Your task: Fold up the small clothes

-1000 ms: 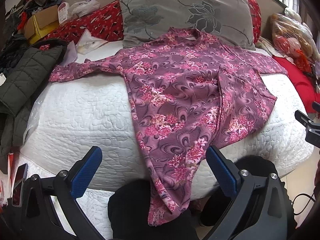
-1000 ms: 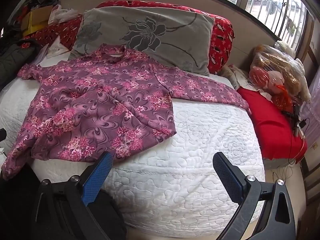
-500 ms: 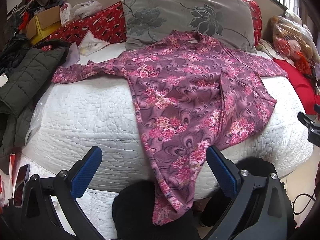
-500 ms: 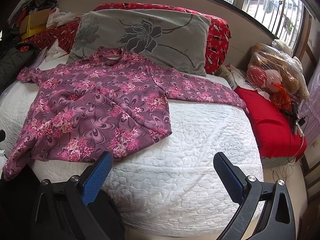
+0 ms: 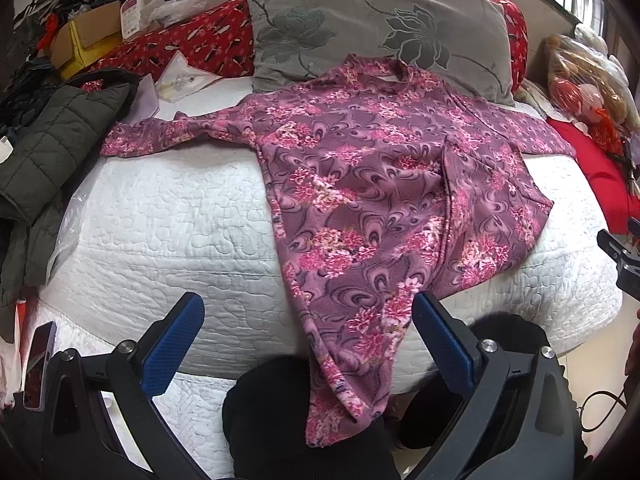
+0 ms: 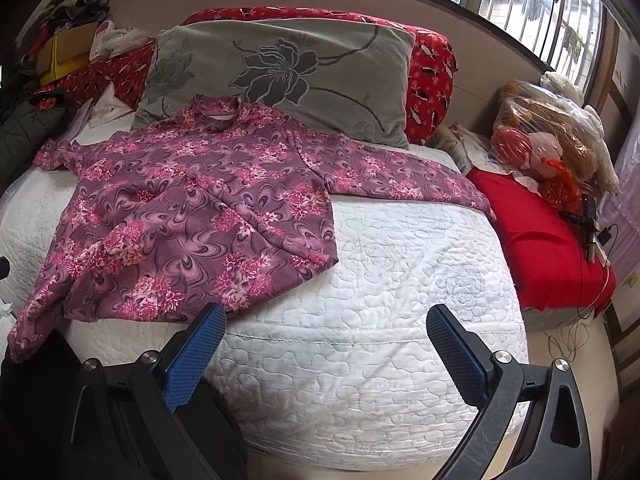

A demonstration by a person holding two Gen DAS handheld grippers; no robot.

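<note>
A purple and pink floral long-sleeved top (image 5: 384,184) (image 6: 192,216) lies spread face up on a white quilted mattress (image 5: 168,224) (image 6: 380,320), collar toward a grey flower pillow (image 5: 376,28) (image 6: 280,68). Both sleeves stretch out sideways. Its lower left corner hangs over the front edge of the mattress. My left gripper (image 5: 308,328) is open, held off the near edge just in front of that hanging hem, touching nothing. My right gripper (image 6: 324,340) is open too, above the bare quilt to the right of the hem.
A dark green puffer jacket (image 5: 44,152) and a cardboard box (image 5: 88,36) crowd the left side. Red cushions (image 6: 536,248) and a bagged stuffed toy (image 6: 548,136) sit at the right. A person's dark-clad legs (image 5: 280,420) stand at the front edge.
Both grippers have drifted slightly; the top sits a little more to the right and lower in the left view. The garment itself has not been moved, and both grippers stay open.
</note>
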